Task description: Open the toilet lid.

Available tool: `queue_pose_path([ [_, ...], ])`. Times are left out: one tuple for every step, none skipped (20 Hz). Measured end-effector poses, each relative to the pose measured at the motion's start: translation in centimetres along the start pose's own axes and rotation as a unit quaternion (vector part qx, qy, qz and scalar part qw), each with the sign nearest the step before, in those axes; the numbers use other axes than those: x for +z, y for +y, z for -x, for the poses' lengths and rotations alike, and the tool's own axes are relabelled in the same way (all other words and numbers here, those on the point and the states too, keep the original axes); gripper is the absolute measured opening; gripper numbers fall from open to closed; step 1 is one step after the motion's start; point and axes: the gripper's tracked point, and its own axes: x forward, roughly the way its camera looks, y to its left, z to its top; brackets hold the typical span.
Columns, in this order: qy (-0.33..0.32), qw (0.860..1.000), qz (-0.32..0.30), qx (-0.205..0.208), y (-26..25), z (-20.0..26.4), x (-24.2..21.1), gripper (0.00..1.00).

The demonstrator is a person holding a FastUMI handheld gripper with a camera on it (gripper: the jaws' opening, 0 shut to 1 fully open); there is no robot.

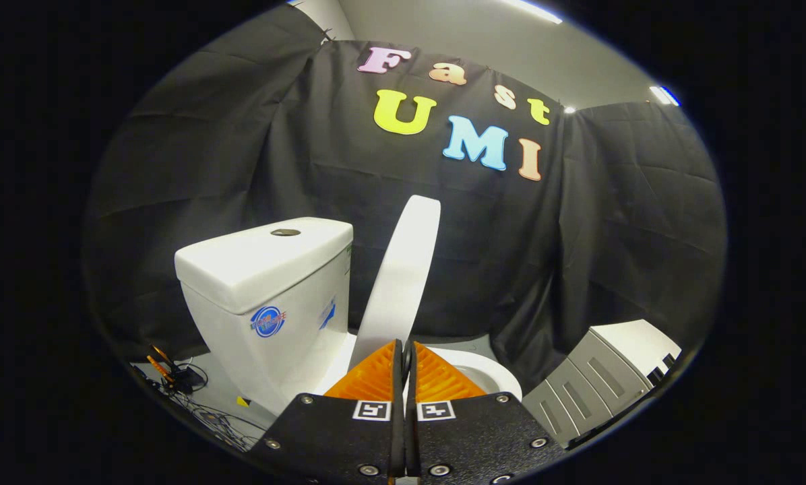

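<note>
My gripper [404, 347] has its 2 fingers [369, 377] nearly pressed together, with the bottom edge of the lid [403, 269] in the thin gap between them; they appear to pinch that edge, though the contact itself is too tight for me to see clearly. The lid stands raised, seen edge-on, rising from just ahead of my fingertips and leaning slightly away toward the booth's cloth wall [241, 155]; its top end reaches higher than the tank [268, 283]. The tank sits just beside the lid, on my left side of it, with a round flush button [285, 232] on its top (and a couple of stickers on its front and side, which I leave unread). Beyond my fingers, on the other side, a curve of the bowl rim [490, 374] shows, open to the air. Off past the bowl stands a grey cabinet [598, 377] with recessed handles, against the cloth. On the floor near the tank's base lies a tangle of cables [187, 391] with some small dark device among them.
</note>
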Motion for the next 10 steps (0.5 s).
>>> queue_pose_path([
  [-0.003,1.000,-0.004,0.006,0.4,0.0,0.2,0.00],
  [-0.005,1.000,-0.007,0.011,0.9,0.0,0.4,0.00],
  [-0.008,1.000,-0.007,0.016,1.3,0.0,0.5,0.00],
  [-0.009,1.000,-0.004,0.022,1.9,0.0,0.7,0.00],
  [-0.010,1.000,-0.003,0.027,2.4,0.0,0.9,0.00],
  [-0.011,0.999,0.001,0.031,2.8,-0.1,0.9,0.00],
  [-0.012,0.999,0.004,0.036,3.2,0.0,1.1,0.00],
  [-0.013,0.999,0.008,0.040,3.9,0.0,1.2,0.00],
  [-0.014,0.999,0.011,0.045,4.4,0.0,1.3,0.00],
  [-0.014,0.999,0.015,0.049,4.9,-0.1,1.3,0.00],
])
